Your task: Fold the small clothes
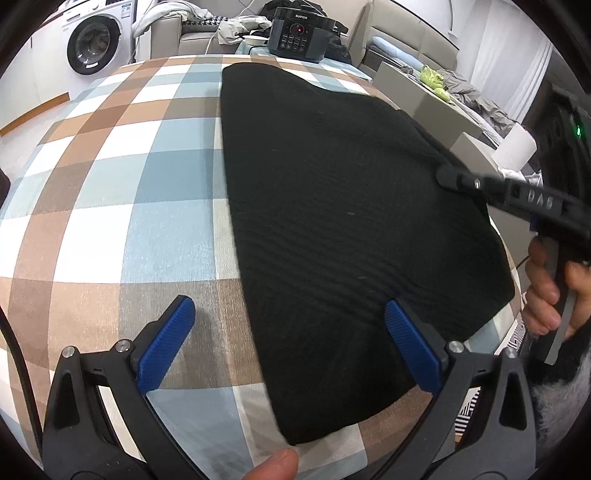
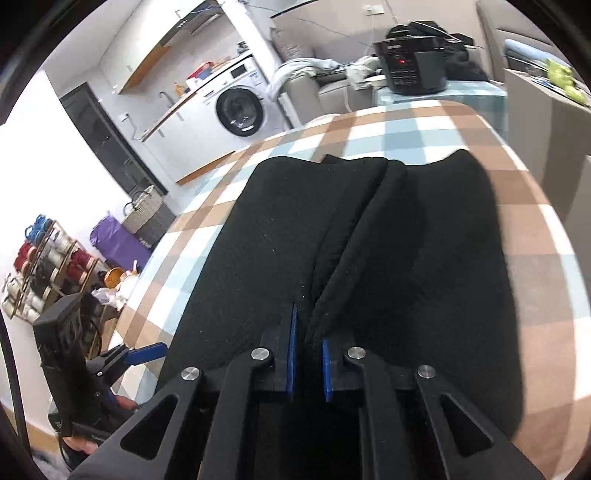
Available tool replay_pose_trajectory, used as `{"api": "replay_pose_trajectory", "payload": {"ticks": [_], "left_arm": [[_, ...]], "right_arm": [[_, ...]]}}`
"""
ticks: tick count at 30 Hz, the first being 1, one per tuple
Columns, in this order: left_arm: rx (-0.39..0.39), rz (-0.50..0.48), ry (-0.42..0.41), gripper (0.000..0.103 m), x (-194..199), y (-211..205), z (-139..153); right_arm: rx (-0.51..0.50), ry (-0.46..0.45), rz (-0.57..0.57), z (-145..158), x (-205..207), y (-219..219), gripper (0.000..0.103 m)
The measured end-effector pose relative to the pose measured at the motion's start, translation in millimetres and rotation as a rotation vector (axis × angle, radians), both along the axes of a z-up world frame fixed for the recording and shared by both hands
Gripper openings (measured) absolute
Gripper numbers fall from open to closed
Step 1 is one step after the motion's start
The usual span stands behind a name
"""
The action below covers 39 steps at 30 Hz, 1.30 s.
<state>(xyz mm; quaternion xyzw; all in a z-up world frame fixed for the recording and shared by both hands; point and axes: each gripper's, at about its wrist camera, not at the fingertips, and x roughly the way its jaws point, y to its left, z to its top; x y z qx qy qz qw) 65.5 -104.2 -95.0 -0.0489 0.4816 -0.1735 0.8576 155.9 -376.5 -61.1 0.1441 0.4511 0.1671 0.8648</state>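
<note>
Nearest me, my right gripper [image 2: 308,345] pinched a raised fold of the soft, limp black garment [image 2: 369,258], seemingly light, while my left gripper [image 1: 284,343] hung spread.

I am looking at a black garment [image 1: 332,221] of matt ribbed knit cloth, flecked with pale lint. Under it a checked tablecloth [image 1: 110,184] is showing a fine woven grain with a faint sheen. My left gripper [image 1: 288,347] is wearing blue pads [image 1: 168,343] of ridged, textured plastic on matt black arms with shiny metal pins. The cooker [image 1: 299,33] beyond is gleaming glossy black.
</note>
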Motion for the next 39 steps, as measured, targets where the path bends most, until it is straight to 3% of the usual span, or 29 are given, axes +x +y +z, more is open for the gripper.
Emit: {"api": "replay_pose_trajectory", "payload": {"ticks": [3, 8, 10, 13, 17, 21, 23, 26, 29, 31, 39], "left_arm": [[-0.019, 0.021, 0.016, 0.102, 6.1, 4.3, -2.5], [-0.036, 0.06, 0.026, 0.102, 13.6, 10.9, -0.5], [-0.046, 0.071, 0.022, 0.102, 16.1, 12.7, 1.8], [-0.042, 0.07, 0.013, 0.102, 17.2, 10.5, 4.3], [-0.038, 0.059, -0.003, 0.102, 16.5, 6.1, 11.3], [-0.05, 0.037, -0.026, 0.102, 12.4, 1.0, 22.3], [-0.052, 0.025, -0.026, 0.102, 12.7, -3.6, 22.8], [-0.041, 0.009, -0.009, 0.102, 15.4, -12.8, 16.9], [-0.029, -0.006, -0.01, 0.102, 13.5, -20.0, 15.1], [-0.027, -0.01, -0.01, 0.102, 11.2, -22.9, 15.2], [-0.018, -0.005, -0.008, 0.102, 14.9, -26.7, 12.7]], "right_arm": [[0.021, 0.089, 0.013, -21.8, 8.1, -2.6, 0.012], [0.172, 0.137, -0.002, -30.4, 17.3, -19.4, 0.034], [0.191, 0.132, -0.005, -32.4, 24.1, -21.0, 0.034], [0.108, 0.097, 0.003, -30.1, 27.3, -12.1, 0.013], [0.021, -0.024, 0.03, 3.5, 14.3, -5.3, 0.01], [-0.062, -0.086, -0.049, 27.6, -3.4, -28.7, 0.01], [-0.075, -0.009, -0.093, 10.4, -0.3, -45.5, 0.01], [-0.003, 0.107, -0.118, -20.5, 5.2, -65.8, 0.012], [0.025, 0.083, -0.102, -17.8, 0.7, -70.0, 0.018], [0.028, 0.062, -0.114, -12.5, 1.2, -76.2, 0.028], [0.066, 0.042, -0.167, -3.1, 47.3, -106.3, 0.029]]}}
